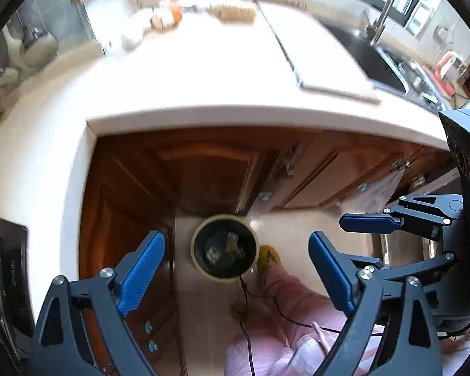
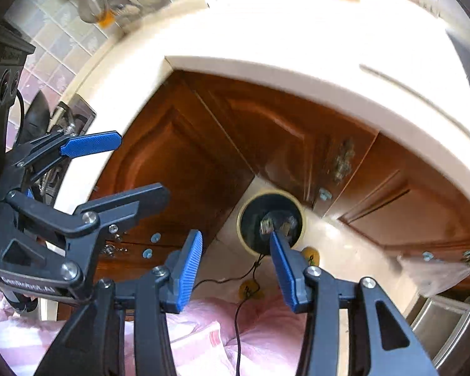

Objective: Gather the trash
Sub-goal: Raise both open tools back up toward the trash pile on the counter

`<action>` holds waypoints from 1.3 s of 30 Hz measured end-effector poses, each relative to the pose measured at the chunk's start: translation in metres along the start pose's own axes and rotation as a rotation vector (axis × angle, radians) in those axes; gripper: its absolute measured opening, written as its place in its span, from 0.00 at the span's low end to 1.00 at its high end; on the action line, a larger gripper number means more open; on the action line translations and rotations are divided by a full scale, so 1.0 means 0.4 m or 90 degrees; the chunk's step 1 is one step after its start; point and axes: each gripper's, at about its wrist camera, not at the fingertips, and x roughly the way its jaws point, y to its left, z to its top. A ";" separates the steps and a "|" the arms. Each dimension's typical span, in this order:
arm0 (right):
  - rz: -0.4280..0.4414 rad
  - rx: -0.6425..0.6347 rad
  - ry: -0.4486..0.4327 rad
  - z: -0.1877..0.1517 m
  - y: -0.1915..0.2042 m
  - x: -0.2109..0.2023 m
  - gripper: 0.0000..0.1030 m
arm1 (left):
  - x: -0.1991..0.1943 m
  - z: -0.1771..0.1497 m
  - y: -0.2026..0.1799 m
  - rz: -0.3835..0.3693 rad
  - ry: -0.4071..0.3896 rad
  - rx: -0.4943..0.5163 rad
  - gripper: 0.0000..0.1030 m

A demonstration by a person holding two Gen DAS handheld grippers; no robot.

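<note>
A round cream-rimmed bin (image 1: 193, 250) stands on the floor at the foot of the wooden corner cabinets, far below both grippers. Crumpled trash (image 1: 228, 247) lies inside its dark liner, and the bin (image 2: 300, 216) and its trash (image 2: 268, 224) also show in the right wrist view. My left gripper (image 1: 235, 269) points steeply down over the bin with its blue pads wide apart and nothing between them. My right gripper (image 2: 235, 263) is open too and holds nothing. Each gripper shows in the other's view, the right gripper (image 1: 360, 241) at the right and the left gripper (image 2: 141, 166) at the left.
A white L-shaped countertop (image 1: 203, 72) wraps above the cabinets (image 1: 203, 169), with a white board (image 1: 313, 56), blurred items at the back, and a sink (image 1: 369, 59) with a tap. A stove (image 1: 0, 266) sits at the left. Pink clothing (image 2: 235, 322), yellow slippers (image 1: 268, 257) and a black cable (image 1: 244, 294) are below.
</note>
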 end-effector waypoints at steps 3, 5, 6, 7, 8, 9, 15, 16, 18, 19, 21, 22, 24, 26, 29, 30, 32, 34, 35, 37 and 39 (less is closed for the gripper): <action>-0.004 -0.005 -0.033 0.011 0.013 -0.063 0.47 | -0.069 0.024 -0.009 0.001 -0.029 0.005 0.91; -0.005 -0.007 -0.053 0.018 0.021 -0.101 0.47 | -0.109 0.040 -0.010 0.000 -0.050 0.010 0.91; -0.007 -0.008 -0.064 0.021 0.024 -0.120 0.47 | -0.125 0.047 -0.014 0.003 -0.060 0.012 0.91; -0.009 -0.009 -0.075 0.024 0.029 -0.139 0.47 | -0.144 0.057 -0.019 0.005 -0.070 0.015 0.91; -0.010 -0.010 -0.083 0.027 0.032 -0.156 0.47 | -0.156 0.062 -0.025 0.007 -0.078 0.017 0.91; -0.011 -0.010 -0.092 0.030 0.034 -0.171 0.47 | -0.171 0.070 -0.026 0.009 -0.086 0.019 0.91; -0.021 -0.007 -0.139 0.053 0.046 -0.251 0.47 | -0.254 0.108 -0.021 0.022 -0.133 0.024 0.92; -0.023 -0.007 -0.145 0.057 0.044 -0.263 0.47 | -0.268 0.115 -0.018 0.023 -0.140 0.024 0.92; -0.030 -0.005 -0.162 0.072 0.045 -0.291 0.47 | -0.290 0.125 -0.011 0.025 -0.151 0.022 0.92; -0.034 -0.004 -0.171 0.082 0.045 -0.304 0.47 | -0.301 0.132 -0.008 0.029 -0.158 0.021 0.92; -0.037 -0.004 -0.184 0.087 0.042 -0.332 0.47 | -0.317 0.143 -0.003 0.038 -0.168 0.020 0.92; -0.038 -0.004 -0.192 0.095 0.042 -0.345 0.47 | -0.323 0.152 -0.001 0.042 -0.174 0.018 0.93; -0.041 -0.006 -0.203 0.107 0.040 -0.365 0.47 | -0.336 0.166 0.001 0.046 -0.182 0.016 0.93; -0.045 -0.008 -0.213 0.122 0.040 -0.385 0.47 | -0.351 0.180 0.004 0.050 -0.190 0.015 0.93; -0.045 -0.007 -0.225 0.145 0.036 -0.410 0.47 | -0.375 0.201 0.005 0.064 -0.208 0.017 0.93; -0.044 -0.006 -0.227 0.153 0.033 -0.417 0.47 | -0.381 0.209 0.006 0.068 -0.213 0.017 0.94; -0.040 -0.003 -0.232 0.169 0.026 -0.430 0.47 | -0.390 0.223 0.007 0.075 -0.223 0.016 0.97; -0.042 -0.004 -0.236 0.189 0.020 -0.439 0.47 | -0.398 0.239 0.009 0.083 -0.233 0.014 0.98; -0.042 -0.005 -0.236 0.194 0.019 -0.440 0.47 | -0.401 0.247 0.012 0.087 -0.236 0.014 0.98; -0.043 -0.009 -0.236 0.216 0.012 -0.442 0.47 | -0.400 0.264 0.019 0.093 -0.239 0.011 0.98; -0.042 -0.010 -0.233 0.237 0.004 -0.440 0.48 | -0.396 0.281 0.025 0.099 -0.239 0.006 0.98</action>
